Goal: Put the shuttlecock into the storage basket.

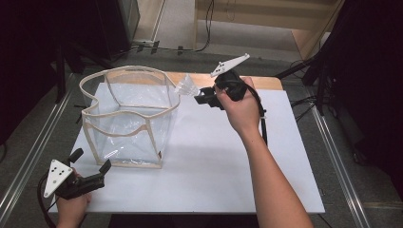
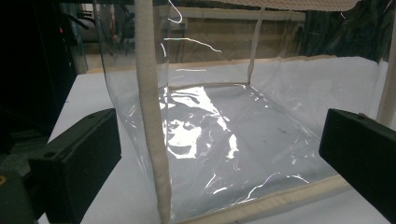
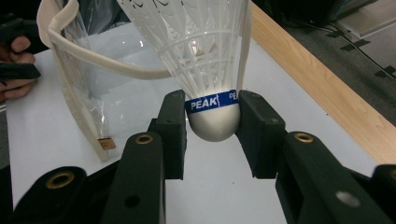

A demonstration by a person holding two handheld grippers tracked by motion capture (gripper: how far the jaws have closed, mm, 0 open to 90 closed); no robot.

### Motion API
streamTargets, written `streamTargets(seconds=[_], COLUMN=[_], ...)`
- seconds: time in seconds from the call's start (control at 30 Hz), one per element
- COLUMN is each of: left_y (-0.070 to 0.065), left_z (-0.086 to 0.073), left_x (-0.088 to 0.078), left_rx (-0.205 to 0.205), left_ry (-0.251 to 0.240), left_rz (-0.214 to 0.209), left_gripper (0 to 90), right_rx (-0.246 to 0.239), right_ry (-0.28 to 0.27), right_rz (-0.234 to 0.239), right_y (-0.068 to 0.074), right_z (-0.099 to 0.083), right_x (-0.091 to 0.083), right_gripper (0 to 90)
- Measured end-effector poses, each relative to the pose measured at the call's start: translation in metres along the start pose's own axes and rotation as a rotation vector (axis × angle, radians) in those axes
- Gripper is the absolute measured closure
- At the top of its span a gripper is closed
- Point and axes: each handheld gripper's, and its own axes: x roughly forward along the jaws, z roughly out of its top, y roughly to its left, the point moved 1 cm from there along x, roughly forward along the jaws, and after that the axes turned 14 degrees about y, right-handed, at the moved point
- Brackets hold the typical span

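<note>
A white plastic shuttlecock (image 3: 205, 60) with a blue band marked PEAK is clamped at its rounded base by my right gripper (image 3: 211, 122). In the high view that right gripper (image 1: 199, 95) holds the shuttlecock (image 1: 187, 87) in the air beside the far right rim of a clear plastic bag with cream fabric edging (image 1: 127, 116). The bag stands upright with its mouth open at the table's left. My left gripper (image 1: 95, 172) rests near the table's front left corner, open, aimed at the bag's near corner (image 2: 152, 140). Nothing lies between its jaws.
A white board (image 1: 228, 161) covers the table; a wooden strip (image 1: 266, 83) runs along its far edge. Beyond the table lie cables on the floor (image 1: 171, 47) and dark equipment at both sides. Metal rails (image 1: 332, 156) flank the table.
</note>
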Motion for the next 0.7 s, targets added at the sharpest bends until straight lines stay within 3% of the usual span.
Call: streamTargets(seconds=[0.7], left_y=[-0.001], left_z=[0.0], left_x=[0.0], left_rx=[0.007], left_ry=[0.003], left_rz=[0.003], left_gripper=[0.0], right_rx=[-0.027], right_ry=[-0.001], right_rz=[0.005], right_y=[0.015], right_z=[0.027], right_x=[0.012], right_gripper=[61.9])
